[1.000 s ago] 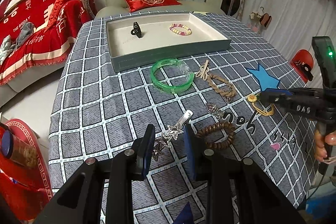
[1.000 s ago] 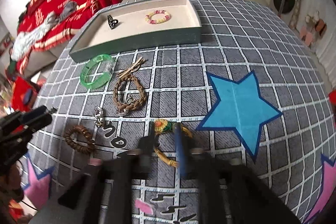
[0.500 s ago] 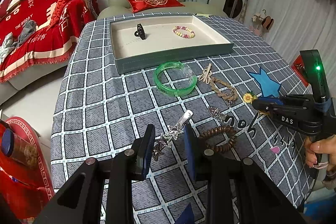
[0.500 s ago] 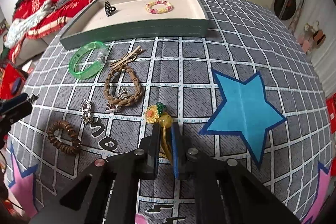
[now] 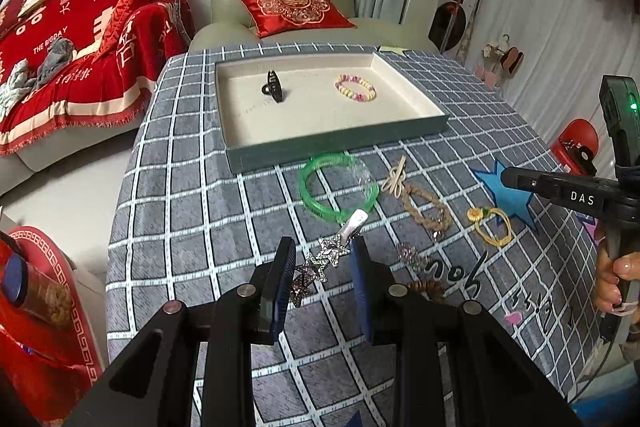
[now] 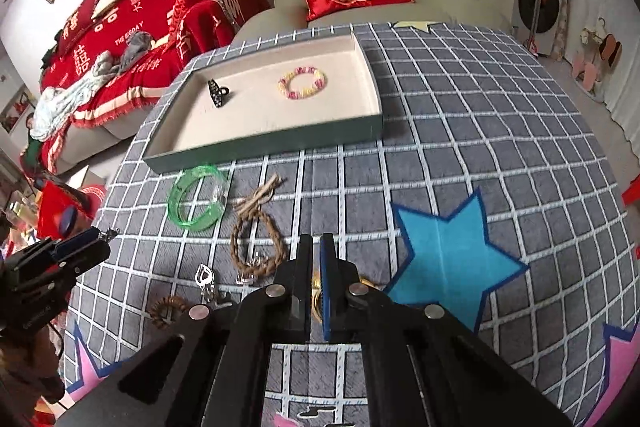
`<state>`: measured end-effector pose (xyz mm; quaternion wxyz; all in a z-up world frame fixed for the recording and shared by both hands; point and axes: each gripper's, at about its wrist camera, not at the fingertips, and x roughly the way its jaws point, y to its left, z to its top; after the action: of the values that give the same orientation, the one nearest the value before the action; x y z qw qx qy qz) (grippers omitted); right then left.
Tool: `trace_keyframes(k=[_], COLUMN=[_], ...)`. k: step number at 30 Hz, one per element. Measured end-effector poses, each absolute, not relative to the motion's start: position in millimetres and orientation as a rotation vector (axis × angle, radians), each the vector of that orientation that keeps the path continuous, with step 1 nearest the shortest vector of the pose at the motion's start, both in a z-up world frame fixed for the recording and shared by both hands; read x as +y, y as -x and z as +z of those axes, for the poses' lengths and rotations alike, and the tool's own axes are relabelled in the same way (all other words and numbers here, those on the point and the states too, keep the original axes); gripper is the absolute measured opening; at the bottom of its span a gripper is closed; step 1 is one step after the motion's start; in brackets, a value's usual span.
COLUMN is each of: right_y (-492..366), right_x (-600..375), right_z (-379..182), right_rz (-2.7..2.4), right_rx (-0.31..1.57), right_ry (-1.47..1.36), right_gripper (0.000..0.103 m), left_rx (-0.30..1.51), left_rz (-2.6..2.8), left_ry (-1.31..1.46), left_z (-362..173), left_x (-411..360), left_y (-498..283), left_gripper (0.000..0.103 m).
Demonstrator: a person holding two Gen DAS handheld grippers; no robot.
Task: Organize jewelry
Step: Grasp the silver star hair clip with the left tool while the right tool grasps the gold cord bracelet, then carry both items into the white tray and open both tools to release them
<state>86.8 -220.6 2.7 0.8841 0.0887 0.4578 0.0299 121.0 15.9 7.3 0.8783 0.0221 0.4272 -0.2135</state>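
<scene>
The right gripper (image 6: 316,279) has its fingers pinched shut on the yellow flower hair tie (image 6: 317,297) above the checked counter (image 6: 460,131), while the left gripper (image 5: 322,281) grips the rhinestone star hair clip (image 5: 326,257), and the tray (image 5: 340,143) holding a black claw clip (image 5: 274,91) and beaded bracelet (image 5: 355,87) sits well apart at the far edge

Glossy green plastic bangle (image 5: 338,189) on matt woven checked tablecloth (image 5: 200,211).

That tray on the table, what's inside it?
The tray holds a black hair clip and a pink-and-yellow bead bracelet, lying apart. Its near wall hides a thin strip of the floor.
</scene>
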Motion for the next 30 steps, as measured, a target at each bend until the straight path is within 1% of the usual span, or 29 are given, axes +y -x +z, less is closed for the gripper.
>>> trace_keyframes(k=[3,4,5,6,7,8,11,12,13,14,15,21,30], right_y=[-89,-89,-89,-88,-88,-88,-92,-93,-94,-94,-93,-93,-101], right_x=[-219,-217,-215,-214,-213,-212,-205,-204,-202,-201,-201,-207,-215], right_z=[-7,-14,-21,-27,-33,-37,-50,-53,-55,-53,-52,-48,-11], right_rz=[0.102,0.097,0.091,0.090,0.094,0.093,0.067,0.049,0.032,0.033,0.038,0.033,0.063], right_rx=[0.998,1.015,1.037,1.048,1.052,1.052,1.070,1.069,1.060,1.045,1.044,1.039,0.963], right_ry=[-0.173,-0.147,-0.124,-0.117,-0.111,-0.096,-0.022,-0.001,0.033,0.037,0.026,-0.017,-0.104], right_gripper=[0.005,0.008,0.025,0.053,0.063,0.067,0.066,0.064,0.055,0.037,0.014,0.014,0.014], left_rx=[0.891,0.895,0.898,0.903,0.908,0.911,0.917,0.918,0.919,0.920,0.919,0.921,0.911], left_rz=[-0.446,-0.446,-0.446,-0.447,-0.447,-0.447,-0.447,-0.446,-0.445,-0.444,-0.443,-0.440,-0.435], left_ry=[-0.043,-0.044,-0.045,-0.046,-0.045,-0.045,-0.048,-0.049,-0.048,-0.047,-0.046,-0.037,-0.028], left_z=[7,5,4,2,1,0,-3,-3,-4,-4,-4,-4,1], left_x=[15,15,15,15,14,14,13,13,13,13,13,14,15], left_y=[-122,-123,-123,-123,-123,-123,-122,-123,-123,-123,-123,-125,-134], left_gripper=[0.044,0.044,0.044,0.044,0.044,0.044,0.044,0.044,0.044,0.044,0.044,0.044,0.044])
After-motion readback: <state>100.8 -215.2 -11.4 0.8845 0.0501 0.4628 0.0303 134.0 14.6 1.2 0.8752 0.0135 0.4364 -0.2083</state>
